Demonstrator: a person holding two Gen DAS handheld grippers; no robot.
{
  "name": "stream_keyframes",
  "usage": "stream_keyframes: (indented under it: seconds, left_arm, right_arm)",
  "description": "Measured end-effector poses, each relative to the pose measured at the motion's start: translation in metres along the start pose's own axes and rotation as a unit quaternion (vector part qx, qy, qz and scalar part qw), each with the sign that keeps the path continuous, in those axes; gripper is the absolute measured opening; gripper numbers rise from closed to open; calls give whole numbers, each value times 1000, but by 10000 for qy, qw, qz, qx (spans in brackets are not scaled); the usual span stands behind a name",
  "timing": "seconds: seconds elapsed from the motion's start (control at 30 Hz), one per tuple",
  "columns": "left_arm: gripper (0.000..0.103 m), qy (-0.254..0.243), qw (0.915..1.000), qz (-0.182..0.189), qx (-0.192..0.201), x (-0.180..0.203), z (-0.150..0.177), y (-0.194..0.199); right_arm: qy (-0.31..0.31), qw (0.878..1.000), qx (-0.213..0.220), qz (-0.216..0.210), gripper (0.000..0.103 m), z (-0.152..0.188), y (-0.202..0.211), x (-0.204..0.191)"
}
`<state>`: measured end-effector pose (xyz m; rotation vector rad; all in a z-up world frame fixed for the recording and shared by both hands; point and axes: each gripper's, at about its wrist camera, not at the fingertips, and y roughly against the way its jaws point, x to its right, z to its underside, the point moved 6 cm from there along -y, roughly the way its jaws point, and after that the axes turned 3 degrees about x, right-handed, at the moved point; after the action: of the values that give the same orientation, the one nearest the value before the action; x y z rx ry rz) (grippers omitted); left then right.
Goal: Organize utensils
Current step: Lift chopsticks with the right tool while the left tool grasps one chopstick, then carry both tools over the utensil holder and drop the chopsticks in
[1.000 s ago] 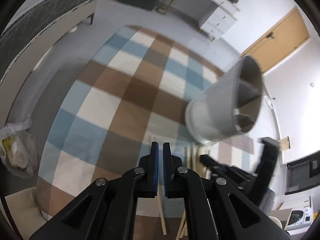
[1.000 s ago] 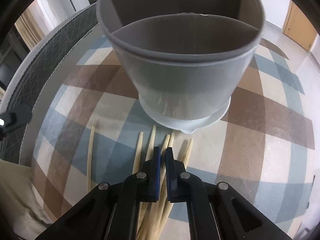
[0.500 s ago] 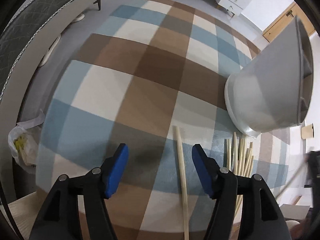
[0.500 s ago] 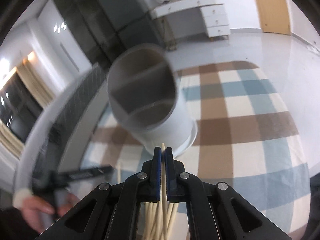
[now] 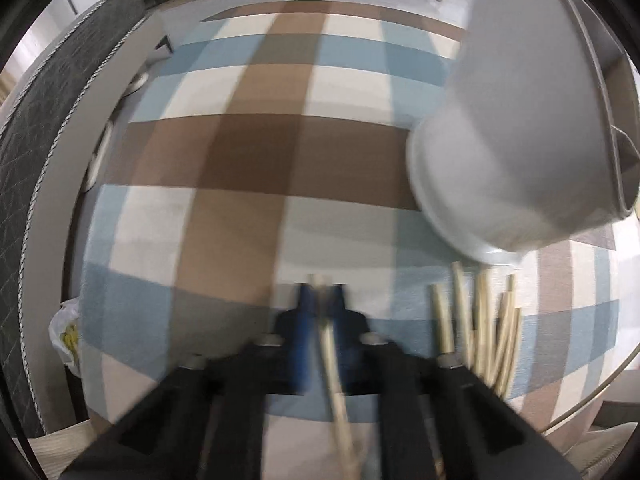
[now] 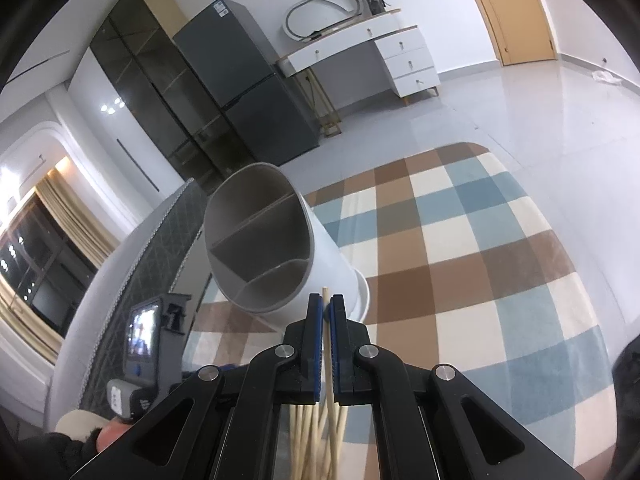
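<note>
A grey-white utensil holder [image 5: 512,140] with divided compartments stands on a checked rug [image 5: 248,160]. Several pale wooden chopsticks [image 5: 480,320] lie in a loose pile in front of it. My left gripper [image 5: 321,304], blurred and pointing steeply down, is shut on one chopstick [image 5: 334,368] that lies apart, left of the pile. In the right wrist view my right gripper [image 6: 326,312] is raised above the rug and shut on another chopstick [image 6: 325,294]. Its tip pokes out towards the holder [image 6: 332,252]. The pile [image 6: 308,440] shows below the jaws.
A dark quilted bed edge [image 5: 48,140] runs along the rug's left side, with a plastic bag [image 5: 66,332] beside it. A person's hand [image 6: 100,436] grips the left tool's body [image 6: 148,340]. Beyond the rug stand a grey fridge [image 6: 248,92], a white dresser [image 6: 408,60] and a door [image 6: 516,12].
The left jaws opened, came down over the lone chopstick and closed on it. The right gripper lifted from the pile with a chopstick, and the holder now looks farther off.
</note>
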<state>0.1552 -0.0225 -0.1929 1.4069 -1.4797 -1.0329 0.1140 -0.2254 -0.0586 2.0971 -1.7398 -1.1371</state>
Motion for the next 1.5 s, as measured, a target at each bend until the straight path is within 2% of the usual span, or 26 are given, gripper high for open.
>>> stream_keyframes:
  seconds: [0.03, 0.1, 0.2, 0.37, 0.47, 0.57, 0.73, 0.93, 1.07, 1.37, 1.5]
  left_arm:
    - [0, -27, 10000, -45, 47, 1, 0, 0]
    - [0, 12, 9998, 173, 136, 2, 4, 4]
    - [0, 145, 9976, 378, 553, -5, 11, 29]
    - [0, 140, 9868, 664, 1471, -9, 24, 95]
    - [0, 192, 9801, 816, 1800, -13, 32, 124]
    - [0, 164, 9762, 866, 1984, -10, 34, 143]
    - [0, -21, 9716, 910, 2184, 2, 19, 158]
    - [0, -309, 9699, 1027, 2186, 14, 18, 175]
    - [0, -580, 9651, 1101, 2304, 25, 12, 196]
    - [0, -656, 9519, 1477, 2603, 36, -29, 251]
    - [0, -627, 9445, 1670, 2758, 40, -61, 282]
  right_arm:
    - [48, 10000, 46, 28, 3, 0, 4, -1]
    - [132, 9998, 160, 46, 3, -1, 11, -3]
    - [305, 9989, 344, 74, 3, -2, 24, -10]
    - [581, 9959, 681, 156, 3, 0, 48, -26]
    - [719, 9939, 814, 199, 2, 2, 59, -35]
    - [809, 9928, 855, 227, 2, 6, 65, -43]
    - [930, 9909, 935, 258, 2, 5, 71, -51]
    - [1036, 9883, 1091, 255, 2, -1, 84, -61]
    - [1142, 9853, 1251, 210, 2, -12, 93, -67]
    - [1526, 9754, 1585, 100, 2, -76, 106, -89]
    - [1729, 9704, 1685, -15, 2, -113, 104, -105]
